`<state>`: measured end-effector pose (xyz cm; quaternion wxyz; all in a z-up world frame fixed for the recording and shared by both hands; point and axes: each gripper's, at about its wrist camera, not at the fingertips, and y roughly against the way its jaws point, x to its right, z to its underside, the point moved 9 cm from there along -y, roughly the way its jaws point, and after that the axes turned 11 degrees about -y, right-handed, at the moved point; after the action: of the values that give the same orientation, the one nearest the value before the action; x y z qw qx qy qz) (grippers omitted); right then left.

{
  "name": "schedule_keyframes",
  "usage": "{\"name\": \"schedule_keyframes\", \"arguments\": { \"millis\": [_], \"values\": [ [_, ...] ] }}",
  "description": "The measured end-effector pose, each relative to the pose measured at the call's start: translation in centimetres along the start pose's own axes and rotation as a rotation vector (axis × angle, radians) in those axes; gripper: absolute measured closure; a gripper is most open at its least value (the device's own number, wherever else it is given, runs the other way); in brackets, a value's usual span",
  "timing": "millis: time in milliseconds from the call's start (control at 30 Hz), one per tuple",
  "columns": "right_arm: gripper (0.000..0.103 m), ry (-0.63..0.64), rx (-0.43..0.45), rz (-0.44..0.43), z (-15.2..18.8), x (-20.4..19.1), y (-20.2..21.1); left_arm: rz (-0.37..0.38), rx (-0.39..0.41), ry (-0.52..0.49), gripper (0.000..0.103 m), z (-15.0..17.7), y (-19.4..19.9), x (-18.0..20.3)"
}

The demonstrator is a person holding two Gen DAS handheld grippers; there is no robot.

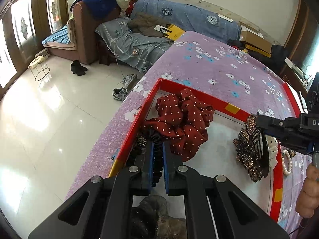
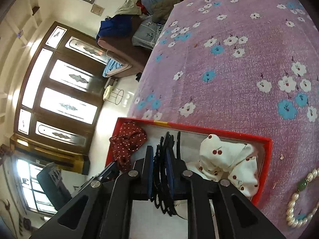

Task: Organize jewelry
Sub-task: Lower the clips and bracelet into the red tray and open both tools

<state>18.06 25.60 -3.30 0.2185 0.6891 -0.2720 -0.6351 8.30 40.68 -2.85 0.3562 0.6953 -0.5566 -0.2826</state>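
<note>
A red box (image 1: pixel 199 93) with a white floor sits on the purple flowered cloth. My left gripper (image 1: pixel 157 146) is shut on a black beaded hair tie (image 1: pixel 157 159) over the box's left corner, right beside a red polka-dot scrunchie (image 1: pixel 179 119). From the right, my right gripper (image 1: pixel 265 123) reaches in, shut on a dark rhinestone butterfly hair clip (image 1: pixel 249 145). In the right wrist view the hair clip (image 2: pixel 164 179) stands on edge between the pads of the right gripper (image 2: pixel 159 149). A white cherry-print scrunchie (image 2: pixel 229 163) lies in the box (image 2: pixel 219 130) to its right.
A pearl bracelet (image 2: pixel 299 199) with a green bead lies on the cloth just outside the box's right wall. A grey-brown mesh scrunchie (image 1: pixel 155 213) lies under my left gripper. The table edge drops to a tiled floor (image 1: pixel 49 119) on the left. A hand (image 1: pixel 307 189) holds the right gripper.
</note>
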Motion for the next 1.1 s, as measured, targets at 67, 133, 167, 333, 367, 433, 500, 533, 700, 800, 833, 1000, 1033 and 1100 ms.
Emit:
{"name": "schedule_keyframes", "arguments": {
  "millis": [67, 133, 167, 333, 367, 433, 500, 533, 700, 800, 833, 1000, 1033, 1100],
  "values": [
    [0.081, 0.007, 0.007, 0.016, -0.1, 0.1, -0.2, 0.001, 0.001, 0.003, 0.089, 0.0, 0.1, 0.0],
    [0.060, 0.012, 0.014, 0.014, -0.1, -0.1, -0.1, -0.001, 0.010, 0.011, 0.074, -0.1, 0.5, -0.1],
    [0.048, 0.016, 0.022, 0.010, -0.1, -0.2, -0.2, -0.006, 0.019, 0.017, 0.065, -0.2, 0.8, -0.2],
    [0.043, 0.087, 0.069, 0.036, 0.0, -1.1, 1.3, -0.005, 0.070, 0.043, 0.061, -0.5, 2.9, -0.7],
    [0.043, 0.097, 0.076, 0.041, 0.2, -1.2, 1.8, -0.010, 0.077, 0.048, 0.061, -0.5, 3.3, -0.8],
    [0.043, 0.116, 0.084, 0.047, 0.6, -1.4, 2.7, -0.016, 0.088, 0.062, 0.058, -0.3, 4.2, -1.1],
    [0.044, 0.134, 0.094, 0.060, 1.1, -1.4, 3.5, -0.019, 0.097, 0.076, 0.055, 0.0, 5.1, -1.2],
    [0.044, 0.148, 0.101, 0.070, 1.5, -1.3, 4.2, -0.020, 0.103, 0.081, 0.055, 0.2, 5.7, -1.2],
    [0.044, 0.163, 0.117, 0.094, 3.1, -0.2, 6.5, -0.047, 0.134, 0.073, 0.052, 1.2, 8.5, -0.8],
    [0.044, 0.175, 0.122, 0.111, 4.3, 0.9, 8.2, -0.075, 0.160, 0.052, 0.048, 1.9, 10.4, -0.3],
    [0.044, 0.188, 0.127, 0.125, 4.8, 1.2, 8.9, -0.082, 0.170, 0.048, 0.046, 2.0, 10.9, -0.1],
    [0.044, 0.229, 0.161, 0.190, 6.6, 3.6, 12.4, -0.085, 0.209, 0.045, 0.040, 3.7, 13.2, 1.7],
    [0.044, 0.227, 0.170, 0.200, 6.9, 4.3, 13.4, -0.081, 0.210, 0.043, 0.040, 3.9, 13.3, 2.1],
    [0.044, 0.224, 0.197, 0.234, 7.4, 5.8, 15.2, -0.071, 0.205, 0.030, 0.040, 4.6, 13.6, 3.2]
  ]
}}
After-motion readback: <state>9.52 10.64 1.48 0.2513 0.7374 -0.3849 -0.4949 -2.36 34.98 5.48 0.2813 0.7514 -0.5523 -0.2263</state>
